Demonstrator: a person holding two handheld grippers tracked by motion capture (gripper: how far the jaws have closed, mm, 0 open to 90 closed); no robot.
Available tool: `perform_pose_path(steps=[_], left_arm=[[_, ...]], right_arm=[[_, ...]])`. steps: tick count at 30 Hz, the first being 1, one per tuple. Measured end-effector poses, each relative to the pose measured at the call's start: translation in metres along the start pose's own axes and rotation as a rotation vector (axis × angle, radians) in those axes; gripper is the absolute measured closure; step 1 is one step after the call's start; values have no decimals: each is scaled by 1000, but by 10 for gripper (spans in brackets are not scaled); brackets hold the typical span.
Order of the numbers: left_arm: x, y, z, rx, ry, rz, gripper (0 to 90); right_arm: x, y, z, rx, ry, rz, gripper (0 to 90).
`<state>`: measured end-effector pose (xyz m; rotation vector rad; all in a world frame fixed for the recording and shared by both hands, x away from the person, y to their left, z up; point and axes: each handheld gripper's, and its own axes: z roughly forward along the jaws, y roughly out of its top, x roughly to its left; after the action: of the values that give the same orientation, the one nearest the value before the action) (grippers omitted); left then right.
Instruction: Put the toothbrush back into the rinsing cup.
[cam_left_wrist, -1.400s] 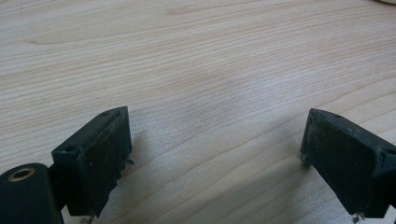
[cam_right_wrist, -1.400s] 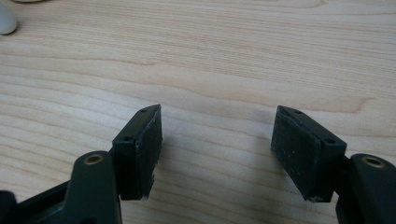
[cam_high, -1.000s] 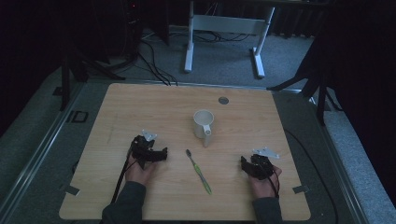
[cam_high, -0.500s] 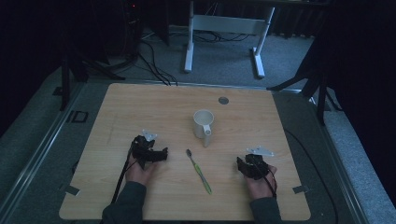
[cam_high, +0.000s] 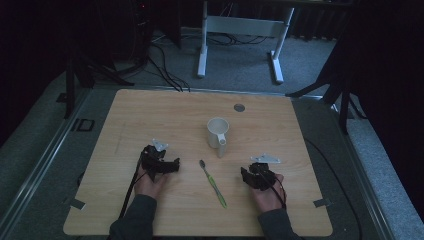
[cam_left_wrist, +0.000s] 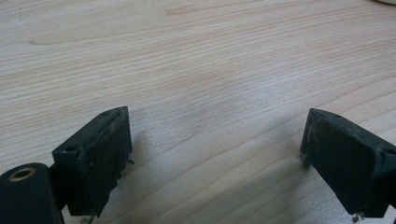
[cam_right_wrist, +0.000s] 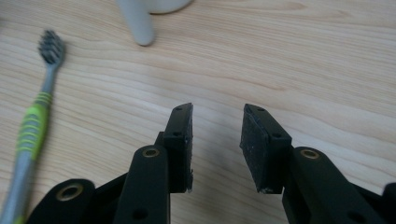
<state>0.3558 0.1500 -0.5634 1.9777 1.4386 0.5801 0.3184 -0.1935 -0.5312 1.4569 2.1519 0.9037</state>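
Table (cam_high: 150, 115): pale wood, with both of the person's hands resting low on it, one gripper in each.
Left gripper (cam_high: 172, 166) (cam_left_wrist: 215, 154): down near the tabletop on the near left, jaws spread wide apart, nothing between them but bare wood grain.
Right gripper (cam_high: 246, 176) (cam_right_wrist: 217, 140): near right of the table, jaws parted by a narrower gap, holding nothing; bare wood shows between the pads.
Toothbrush (cam_high: 213, 183) (cam_right_wrist: 32, 126): green and grey, lying flat between the two grippers, bristle head pointing toward the far side. It touches neither gripper. In the right gripper view it lies off to the left of the jaws, apart from them.
Mug (cam_high: 218, 131) (cam_right_wrist: 140, 18): white, upright, just beyond the brush head, handle pointing toward the person. It sits ahead of the right gripper and apart from it.
Round disc (cam_high: 239, 107): small and dark, set in the table beyond the mug.
Floor beyond: grey carpet, cables, and a white stand frame (cam_high: 240, 25).
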Motion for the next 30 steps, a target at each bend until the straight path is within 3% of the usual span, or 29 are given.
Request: perform_pose_path(steps=[16,30], left_arm=[[0,0,0,0,0,0,91],[0,0,0,0,0,0,91]], right_arm=[[32,24,7,39,63,-65,636],[59,41,13,134,126,-129,645]])
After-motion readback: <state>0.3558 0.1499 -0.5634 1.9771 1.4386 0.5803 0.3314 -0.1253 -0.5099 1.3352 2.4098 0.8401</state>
